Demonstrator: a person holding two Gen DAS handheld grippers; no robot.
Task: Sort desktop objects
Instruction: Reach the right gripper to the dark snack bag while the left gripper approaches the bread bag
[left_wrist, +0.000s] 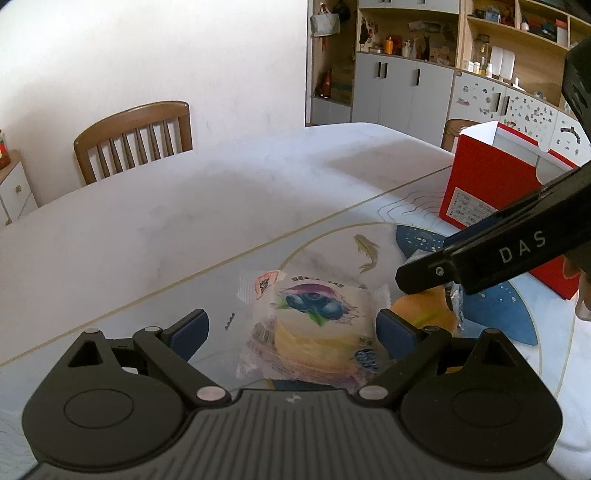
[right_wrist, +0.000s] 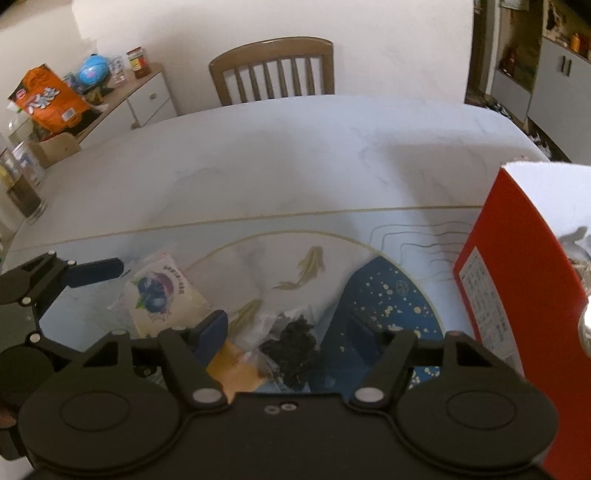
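A blueberry-print cake packet (left_wrist: 314, 325) lies on the table mat between the pads of my left gripper (left_wrist: 291, 332), which stands open with gaps on both sides. To its right is an orange bun packet (left_wrist: 421, 314), under a finger (left_wrist: 480, 266) of my right gripper. In the right wrist view my right gripper (right_wrist: 288, 336) is open over a clear packet of dark bits (right_wrist: 291, 350) and the tan edge of the bun packet (right_wrist: 232, 365). The blueberry packet (right_wrist: 162, 295) and a left-gripper finger (right_wrist: 96, 275) show at the left. A red box (left_wrist: 491, 184) (right_wrist: 517, 277) stands open at the right.
The mat has a blue patch (right_wrist: 388, 299) and painted fish (right_wrist: 310, 266) on the white table (left_wrist: 184, 206). A wooden chair (left_wrist: 136, 136) (right_wrist: 273, 70) stands at the far edge. A sideboard with an orange bag (right_wrist: 48, 99) and jars (right_wrist: 22, 184) is at left.
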